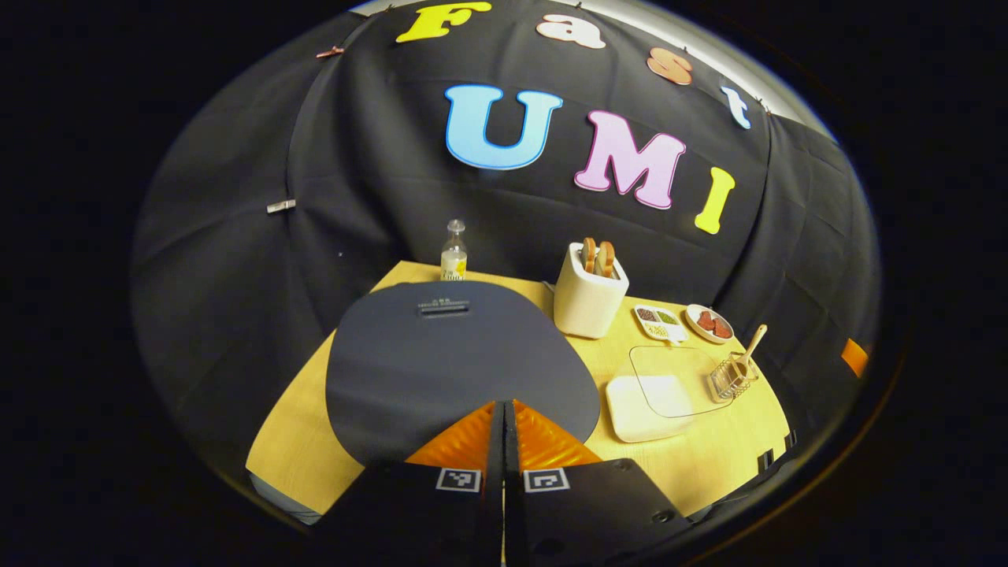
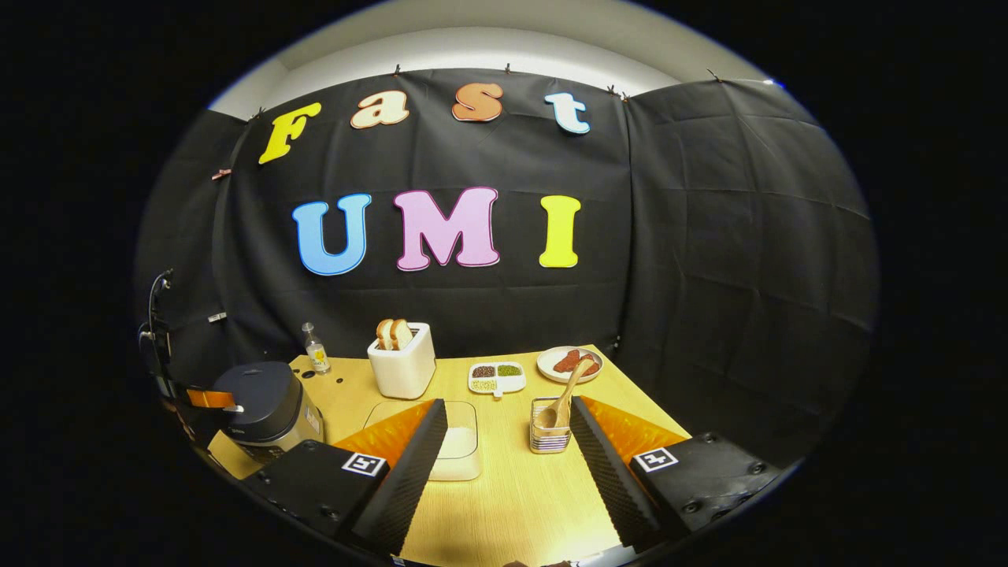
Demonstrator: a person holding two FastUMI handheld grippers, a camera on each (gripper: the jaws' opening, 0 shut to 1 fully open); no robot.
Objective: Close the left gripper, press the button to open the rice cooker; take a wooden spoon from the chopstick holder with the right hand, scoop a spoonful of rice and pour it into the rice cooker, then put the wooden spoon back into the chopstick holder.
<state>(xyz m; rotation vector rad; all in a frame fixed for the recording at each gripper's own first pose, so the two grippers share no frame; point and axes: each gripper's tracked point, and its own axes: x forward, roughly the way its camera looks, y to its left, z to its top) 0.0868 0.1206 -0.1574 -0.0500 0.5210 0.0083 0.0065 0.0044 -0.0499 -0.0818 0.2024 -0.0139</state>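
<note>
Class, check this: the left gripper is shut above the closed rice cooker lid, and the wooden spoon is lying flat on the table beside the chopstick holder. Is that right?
Not quite. The wooden spoon is not lying on the table; it stands tilted inside the chopstick holder, as the right gripper view shows. The rest holds: the left gripper is shut above the closed rice cooker lid.

Left gripper point(image 1: 504, 409): fingers pressed together, tips pointing forward and down
Right gripper point(image 2: 508, 413): fingers spread wide apart, nothing between them
</note>
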